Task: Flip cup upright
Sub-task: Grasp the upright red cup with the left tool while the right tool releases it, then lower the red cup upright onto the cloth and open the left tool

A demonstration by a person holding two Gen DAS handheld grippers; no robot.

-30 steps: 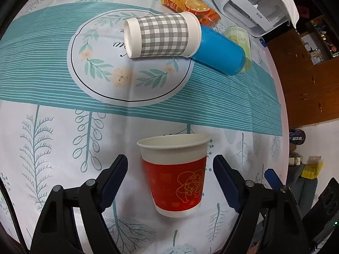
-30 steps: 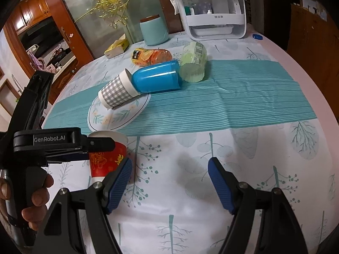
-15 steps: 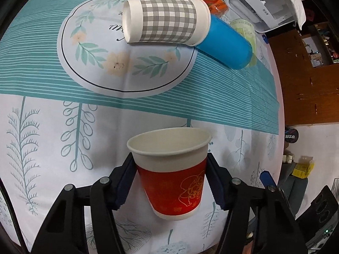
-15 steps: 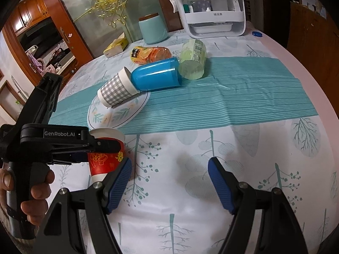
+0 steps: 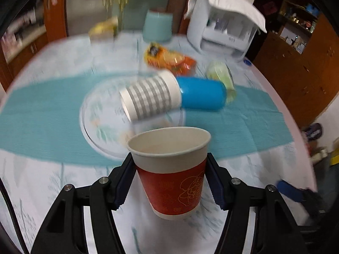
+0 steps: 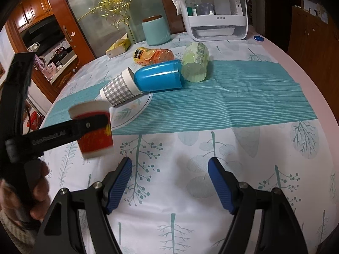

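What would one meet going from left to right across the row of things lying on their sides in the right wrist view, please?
Checked cup → blue cup → pale green bottle. The orange juice bottle lies behind the first two, so it is left out.

4 cups [image 6: 93, 131] [image 6: 119, 89] [image 6: 159, 78] [image 6: 196, 62], 1 juice bottle [image 6: 153, 56], 1 canister [image 6: 156, 30].
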